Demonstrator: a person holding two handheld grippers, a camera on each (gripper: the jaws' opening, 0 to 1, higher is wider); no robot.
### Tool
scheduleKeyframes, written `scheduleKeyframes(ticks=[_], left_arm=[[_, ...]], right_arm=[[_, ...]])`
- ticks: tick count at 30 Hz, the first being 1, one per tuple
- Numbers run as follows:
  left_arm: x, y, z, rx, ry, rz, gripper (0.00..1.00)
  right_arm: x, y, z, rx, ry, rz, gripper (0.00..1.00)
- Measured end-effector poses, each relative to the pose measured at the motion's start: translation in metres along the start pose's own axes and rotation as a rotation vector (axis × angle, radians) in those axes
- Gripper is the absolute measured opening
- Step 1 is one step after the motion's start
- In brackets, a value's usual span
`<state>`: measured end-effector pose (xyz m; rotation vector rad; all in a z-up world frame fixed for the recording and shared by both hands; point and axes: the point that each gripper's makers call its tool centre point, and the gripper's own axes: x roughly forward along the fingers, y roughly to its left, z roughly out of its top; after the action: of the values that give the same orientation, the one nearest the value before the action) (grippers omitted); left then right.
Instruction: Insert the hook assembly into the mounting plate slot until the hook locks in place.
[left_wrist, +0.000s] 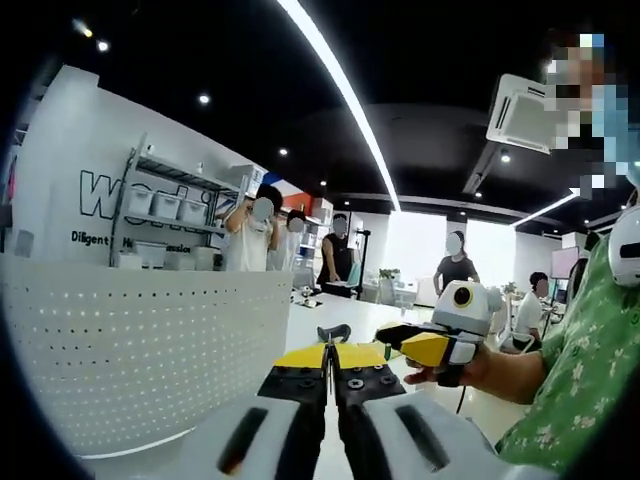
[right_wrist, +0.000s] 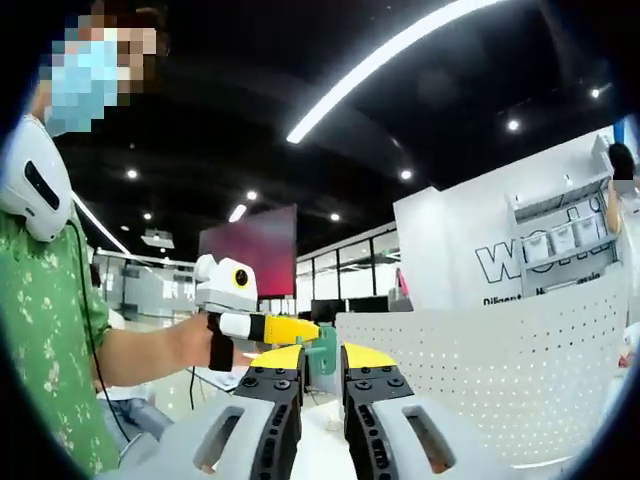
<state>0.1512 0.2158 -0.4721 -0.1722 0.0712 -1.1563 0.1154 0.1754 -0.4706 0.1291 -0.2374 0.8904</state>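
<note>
In the left gripper view my left gripper is shut on a thin dark hook piece that sticks up from its yellow tips. The white perforated mounting plate curves close on the left. My right gripper, held in a hand, comes in from the right and points at the hook. In the right gripper view my right gripper has its jaws apart. A teal hook piece shows in the gap, at the tip of the left gripper. The perforated plate stands to the right.
A person in a green patterned shirt holds both grippers, close on the right. A white table runs behind, with several people standing around it. Shelves with bins line the back wall.
</note>
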Motion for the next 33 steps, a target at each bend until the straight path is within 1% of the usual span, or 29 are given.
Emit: scheduleKeyframes(ticks=[1, 2, 3, 8, 10, 11, 12, 13, 14, 15, 16, 17, 19, 20, 21, 22, 25, 26, 29, 31, 33], left_arm=[[0.001, 0.001, 0.000, 0.001, 0.001, 0.006, 0.02], [0.002, 0.001, 0.000, 0.005, 0.001, 0.013, 0.02], [0.003, 0.002, -0.001, 0.015, 0.003, 0.023, 0.02], [0.013, 0.000, -0.001, 0.032, 0.007, 0.037, 0.02], [0.018, -0.001, -0.004, 0.060, 0.022, 0.047, 0.02], [0.021, -0.002, -0.005, 0.063, 0.026, 0.047, 0.02], [0.023, -0.003, -0.006, 0.066, 0.028, 0.045, 0.02], [0.024, -0.003, -0.007, 0.065, 0.031, 0.046, 0.02], [0.026, -0.003, -0.007, 0.066, 0.033, 0.048, 0.02], [0.028, -0.003, -0.008, 0.064, 0.035, 0.050, 0.02], [0.030, -0.003, -0.009, 0.062, 0.036, 0.052, 0.02], [0.032, -0.004, -0.009, 0.058, 0.037, 0.053, 0.02], [0.035, -0.005, -0.010, 0.053, 0.036, 0.058, 0.02], [0.037, -0.005, -0.010, 0.053, 0.037, 0.060, 0.02], [0.039, -0.006, -0.010, 0.055, 0.039, 0.063, 0.02], [0.040, -0.006, -0.011, 0.062, 0.041, 0.072, 0.02], [0.044, -0.005, -0.012, 0.068, 0.046, 0.082, 0.02], [0.045, -0.005, -0.012, 0.071, 0.048, 0.089, 0.02], [0.048, -0.005, -0.013, 0.074, 0.049, 0.095, 0.02], [0.050, -0.006, -0.014, 0.069, 0.048, 0.091, 0.02], [0.051, -0.006, -0.015, 0.068, 0.049, 0.094, 0.02]], right_arm=[[0.000, -0.002, -0.002, -0.013, 0.018, -0.021, 0.13], [0.001, -0.001, -0.002, -0.024, 0.020, -0.023, 0.13], [0.002, -0.002, -0.003, -0.032, 0.035, -0.041, 0.13], [0.003, -0.002, -0.007, -0.055, 0.064, -0.071, 0.13], [0.002, -0.004, -0.009, -0.094, 0.085, -0.097, 0.13], [0.002, -0.004, -0.010, -0.107, 0.094, -0.104, 0.13], [0.001, -0.008, -0.011, -0.124, 0.114, -0.129, 0.13], [0.001, -0.009, -0.011, -0.136, 0.117, -0.137, 0.13], [0.000, -0.014, -0.012, -0.154, 0.131, -0.165, 0.13], [0.000, -0.016, -0.012, -0.168, 0.135, -0.180, 0.13], [-0.002, -0.022, -0.013, -0.187, 0.156, -0.218, 0.12], [0.000, -0.020, -0.012, -0.199, 0.150, -0.208, 0.12], [0.000, -0.024, -0.015, -0.215, 0.177, -0.235, 0.12], [0.001, -0.025, -0.014, -0.238, 0.183, -0.244, 0.12], [0.001, -0.028, -0.013, -0.270, 0.191, -0.269, 0.11], [0.000, -0.030, -0.014, -0.282, 0.208, -0.288, 0.11], [0.002, -0.032, -0.016, -0.332, 0.235, -0.311, 0.09], [0.002, -0.034, -0.018, -0.338, 0.251, -0.319, 0.09], [0.001, -0.038, -0.020, -0.362, 0.274, -0.350, 0.07], [0.002, -0.039, -0.019, -0.370, 0.272, -0.354, 0.06], [0.000, -0.042, -0.021, -0.370, 0.287, -0.374, 0.05]])
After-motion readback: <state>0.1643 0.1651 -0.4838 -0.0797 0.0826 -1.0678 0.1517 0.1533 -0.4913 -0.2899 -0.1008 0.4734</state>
